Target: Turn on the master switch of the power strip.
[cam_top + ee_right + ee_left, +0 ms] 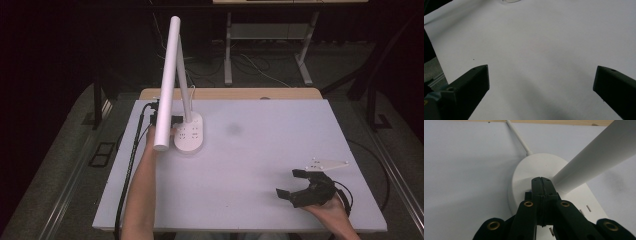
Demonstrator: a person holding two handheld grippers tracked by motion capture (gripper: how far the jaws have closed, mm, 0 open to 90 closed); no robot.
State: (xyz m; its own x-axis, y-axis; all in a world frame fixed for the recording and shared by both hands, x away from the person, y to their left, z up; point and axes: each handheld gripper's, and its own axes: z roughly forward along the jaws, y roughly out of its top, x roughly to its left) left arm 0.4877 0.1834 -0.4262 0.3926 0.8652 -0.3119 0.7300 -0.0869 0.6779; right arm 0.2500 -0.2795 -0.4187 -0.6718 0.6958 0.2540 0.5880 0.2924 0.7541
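Note:
A white desk lamp stands at the table's back left, with a long tube head and an oval base that has socket slots on top. My left gripper is at the base's left side, partly hidden behind the tube. In the left gripper view its jaws are pressed together with nothing between them, and my left gripper sits right at the base top beside the lamp's stem. My right gripper stands open near the front right, over bare table.
The lamp's white cable runs from the base toward the table's wooden back edge. A black cable trails along the left side of the white tabletop. Dark floor and desk legs lie beyond.

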